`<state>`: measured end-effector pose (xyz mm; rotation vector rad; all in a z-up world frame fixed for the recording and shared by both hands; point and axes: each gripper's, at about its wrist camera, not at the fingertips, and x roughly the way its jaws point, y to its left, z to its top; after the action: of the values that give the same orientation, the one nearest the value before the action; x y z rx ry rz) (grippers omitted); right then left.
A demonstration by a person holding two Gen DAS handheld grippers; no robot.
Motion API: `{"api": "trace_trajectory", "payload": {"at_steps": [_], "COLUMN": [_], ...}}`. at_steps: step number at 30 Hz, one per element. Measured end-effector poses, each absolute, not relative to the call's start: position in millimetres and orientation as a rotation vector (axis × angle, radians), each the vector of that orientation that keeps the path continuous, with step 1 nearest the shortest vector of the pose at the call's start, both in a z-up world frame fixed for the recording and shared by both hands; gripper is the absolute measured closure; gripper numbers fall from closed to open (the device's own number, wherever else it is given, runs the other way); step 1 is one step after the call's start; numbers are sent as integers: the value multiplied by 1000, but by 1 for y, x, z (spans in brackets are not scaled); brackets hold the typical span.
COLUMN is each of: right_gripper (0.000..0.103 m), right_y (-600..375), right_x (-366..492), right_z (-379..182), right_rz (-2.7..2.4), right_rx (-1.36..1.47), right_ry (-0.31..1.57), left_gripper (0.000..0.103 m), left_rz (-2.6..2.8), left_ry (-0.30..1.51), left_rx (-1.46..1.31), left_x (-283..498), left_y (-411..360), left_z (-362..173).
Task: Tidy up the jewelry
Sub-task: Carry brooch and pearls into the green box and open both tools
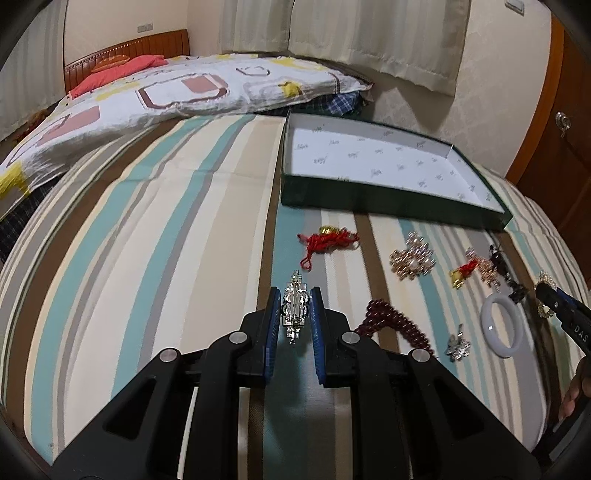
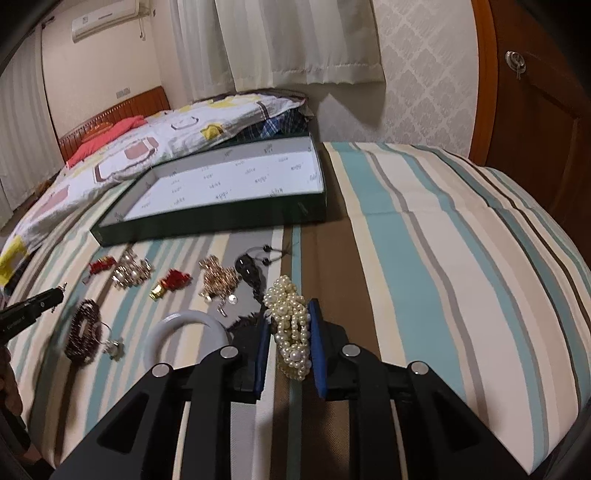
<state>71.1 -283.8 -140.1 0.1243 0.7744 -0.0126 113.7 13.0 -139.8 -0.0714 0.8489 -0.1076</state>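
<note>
Here the left gripper has its ribbed blue jaws clamped on a silver metal brooch. The right gripper's jaws are closing on a bunched pearl strand. At 12 o'clock on the striped bed lies an empty green box, its white lining printed with small illegible marks.

White letters "DAS" on right claw, tray lining script unreadable

Bedroom w/ striped bed, wood headboard, cream curtains, patterned wallpaper, AC unit.
</note>
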Motion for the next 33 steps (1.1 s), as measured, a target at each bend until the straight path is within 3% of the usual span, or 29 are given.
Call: {"api": "trace_trajectory", "payload": {"at_steps": [10,19,33], "right_gripper": [82,82,82], "right_y": [-278,-278,-282], "right_x": [86,147,221], "right_z": [-91,-73,-125], "right_rz": [22,51,50], "right_rx": [145,141,109], "right_ry": [658,570,694], "left_gripper": [87,87,87], "left_rz": [-150,-180,-130], "left_ry": [759,680,793], "left_rx": [-86,-101,-89], "left_x": [127,189,271], "left_y": [-1,-24,-41], "left_z": [-97,-74,-136]}}
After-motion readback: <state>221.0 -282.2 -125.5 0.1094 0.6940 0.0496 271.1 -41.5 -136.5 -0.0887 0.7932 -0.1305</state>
